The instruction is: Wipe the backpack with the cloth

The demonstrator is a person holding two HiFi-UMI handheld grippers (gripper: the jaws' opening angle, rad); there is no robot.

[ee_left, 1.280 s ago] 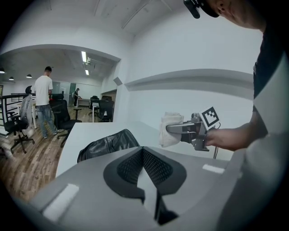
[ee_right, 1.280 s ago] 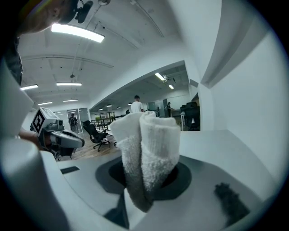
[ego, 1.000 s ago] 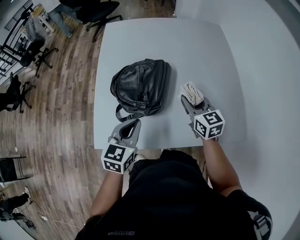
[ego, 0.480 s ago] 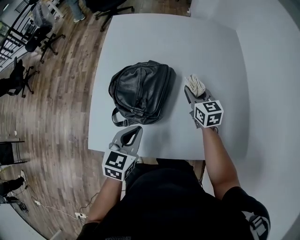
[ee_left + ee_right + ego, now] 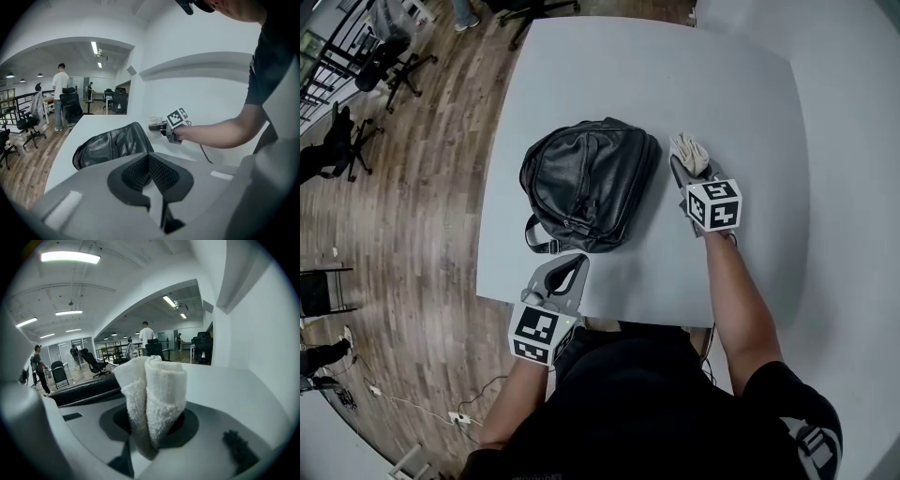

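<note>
Black leather backpack lies on the white counter. Just beside it, the right gripper pinches a white cloth in its fingers. The left gripper has its fingers pressed together, empty.

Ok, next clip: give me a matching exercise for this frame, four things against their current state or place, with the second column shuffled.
1. backpack
2. cloth
3. left gripper
4. right gripper

A. pinched between two jaws
B. shut and empty, at the near edge of the table
C. black, lying on the table
D. shut on something white, just right of the backpack

Pairs: 1-C, 2-A, 3-B, 4-D
</note>
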